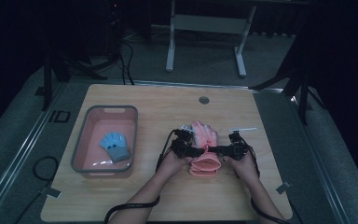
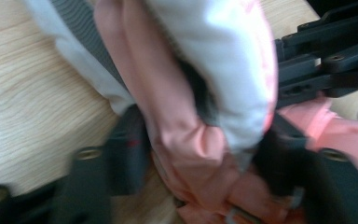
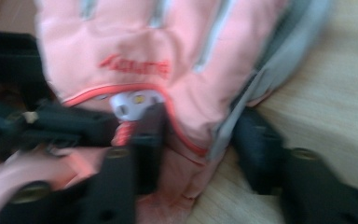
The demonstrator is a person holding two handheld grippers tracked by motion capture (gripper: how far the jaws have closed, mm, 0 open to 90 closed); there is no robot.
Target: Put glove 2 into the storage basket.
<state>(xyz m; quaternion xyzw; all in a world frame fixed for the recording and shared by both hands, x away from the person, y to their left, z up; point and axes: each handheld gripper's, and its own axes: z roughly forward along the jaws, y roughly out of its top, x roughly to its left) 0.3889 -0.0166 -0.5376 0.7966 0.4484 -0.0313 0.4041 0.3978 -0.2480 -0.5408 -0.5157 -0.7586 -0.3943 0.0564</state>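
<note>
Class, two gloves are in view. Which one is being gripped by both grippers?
The pink glove on the bare table, between the left gripper and right gripper. The blue glove lies untouched inside the tub.

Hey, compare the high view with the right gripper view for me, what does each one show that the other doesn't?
The high view alone shows the grey bin holding a blue glove, plus the person's hands and the whole table. The right gripper view alone shows red lettering and a small white clip on the pink glove. Both show that pink glove, the wooden tabletop, and the left gripper and right gripper meeting at the glove's cuff.
</note>
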